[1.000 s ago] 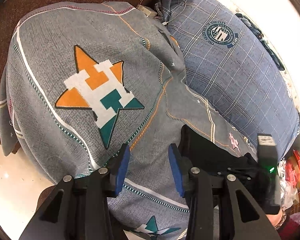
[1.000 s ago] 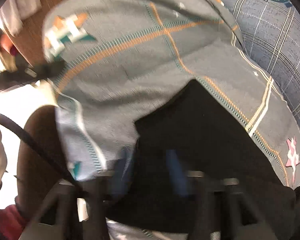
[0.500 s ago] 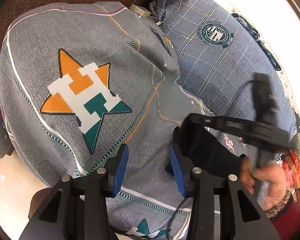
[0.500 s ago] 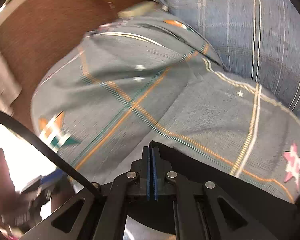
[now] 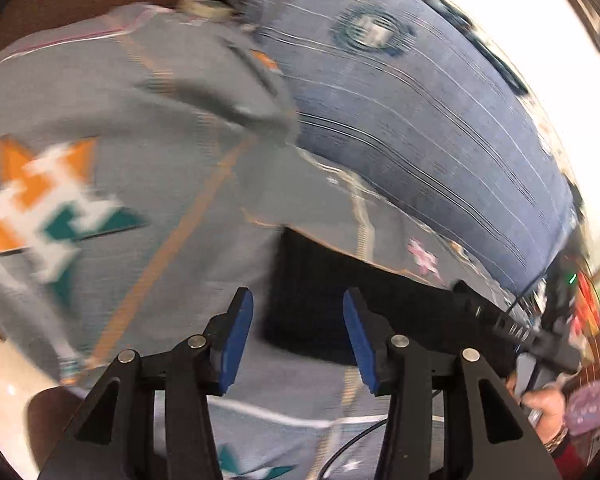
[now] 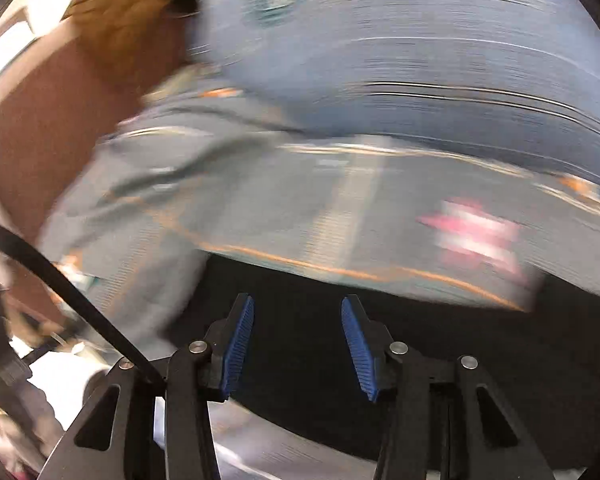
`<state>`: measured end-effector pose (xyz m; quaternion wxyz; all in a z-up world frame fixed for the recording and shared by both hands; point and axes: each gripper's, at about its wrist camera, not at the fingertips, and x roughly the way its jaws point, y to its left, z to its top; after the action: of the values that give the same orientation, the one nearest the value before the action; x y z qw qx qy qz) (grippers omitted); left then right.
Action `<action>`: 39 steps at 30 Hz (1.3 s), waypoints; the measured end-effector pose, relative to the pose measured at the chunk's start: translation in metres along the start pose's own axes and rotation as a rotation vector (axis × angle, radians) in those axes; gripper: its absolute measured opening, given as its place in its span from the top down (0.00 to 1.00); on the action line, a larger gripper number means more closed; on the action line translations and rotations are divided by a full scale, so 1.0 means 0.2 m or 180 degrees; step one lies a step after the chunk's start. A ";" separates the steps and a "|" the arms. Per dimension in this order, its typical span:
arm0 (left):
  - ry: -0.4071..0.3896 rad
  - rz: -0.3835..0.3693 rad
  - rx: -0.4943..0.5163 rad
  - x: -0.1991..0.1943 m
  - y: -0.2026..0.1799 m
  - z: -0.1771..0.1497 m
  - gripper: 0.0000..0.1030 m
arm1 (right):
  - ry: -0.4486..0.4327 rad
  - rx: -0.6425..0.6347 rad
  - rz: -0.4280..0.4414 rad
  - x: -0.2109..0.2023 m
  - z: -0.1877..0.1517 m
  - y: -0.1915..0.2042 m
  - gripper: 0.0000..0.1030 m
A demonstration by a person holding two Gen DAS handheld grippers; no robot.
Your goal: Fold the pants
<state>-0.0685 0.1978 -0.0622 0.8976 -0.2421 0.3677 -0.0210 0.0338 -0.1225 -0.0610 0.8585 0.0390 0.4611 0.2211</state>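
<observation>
Black pants [image 5: 320, 292] lie folded flat on a grey bedsheet [image 5: 148, 128] with an orange, white and teal star print. My left gripper [image 5: 298, 328] is open and empty, hovering just above the pants' near left corner. My right gripper [image 6: 298, 336] is open and empty over the black pants [image 6: 420, 340], which fill the lower part of its view. The right gripper's body [image 5: 512, 328] shows at the right of the left wrist view, above the pants' right end. Both views are motion-blurred.
A blue plaid pillow [image 5: 420, 100] with a round emblem lies beyond the pants, also in the right wrist view [image 6: 420, 40]. A brown headboard or wall [image 6: 40, 128] is at the left. The bed edge and pale floor [image 5: 4, 376] are at lower left.
The right gripper was shut half a second ago and is open now, with the pants lying below it. Both cameras have swung, and the left gripper has shifted right toward the pants.
</observation>
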 end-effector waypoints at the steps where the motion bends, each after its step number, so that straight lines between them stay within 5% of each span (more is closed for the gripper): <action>1: 0.0027 -0.0021 0.0075 0.04 -0.05 0.00 0.54 | 0.0061 0.0166 -0.0066 -0.02 -0.06 -0.13 0.51; 4: 0.0189 -0.0088 0.0316 0.17 -0.23 -0.03 0.54 | 0.0127 0.0513 -0.0370 -0.10 -0.23 -0.43 0.51; 7: 0.0384 -0.0105 0.0468 0.28 -0.36 -0.08 0.54 | -0.0048 0.0824 -0.0295 -0.28 -0.35 -0.65 0.55; 15: 0.0683 -0.0148 0.0852 0.42 -0.66 -0.21 0.54 | -0.0653 0.1980 -0.1004 -0.82 -0.70 -1.30 0.47; 19: 0.0712 -0.0154 0.0971 0.46 -0.81 -0.22 0.54 | -0.1020 0.2370 -0.0820 -0.92 -0.76 -1.48 0.36; 22: 0.0740 -0.0162 0.1026 0.50 -0.89 -0.22 0.54 | -0.0989 0.2360 -0.0702 -0.83 -0.68 -1.49 0.33; 23: 0.0745 -0.0157 0.1057 0.52 -0.92 -0.23 0.54 | -0.0953 0.2307 -0.0605 -0.78 -0.65 -1.49 0.41; 24: 0.0743 -0.0152 0.1095 0.53 -0.95 -0.24 0.54 | -0.0908 0.2262 -0.0576 -0.75 -0.64 -1.48 0.70; 25: 0.0733 -0.0127 0.1177 0.55 -0.98 -0.25 0.54 | -0.0809 0.2201 -0.0707 -0.72 -0.61 -1.48 0.79; 30: 0.0793 -0.0023 0.1242 0.62 -1.01 -0.29 0.53 | -0.0765 0.2155 -0.0862 -0.69 -0.60 -1.54 0.80; 31: 0.0800 -0.0020 0.1199 0.62 -0.99 -0.28 0.53 | -0.0742 0.2114 -0.0897 -0.69 -0.60 -1.54 0.78; 34: 0.0685 -0.0008 0.0987 0.54 -0.88 -0.24 0.54 | -0.0739 0.2149 -0.1364 -0.77 -0.62 -1.54 0.40; 39: 0.0393 0.0174 0.0517 0.35 -0.59 -0.11 0.53 | -0.0992 0.2008 -0.1419 -0.94 -0.61 -1.41 0.38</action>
<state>-0.0160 0.0698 -0.0693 0.8901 -0.1567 0.4259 -0.0410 -0.0578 -0.4717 -0.0624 0.8908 0.2323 0.3679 -0.1308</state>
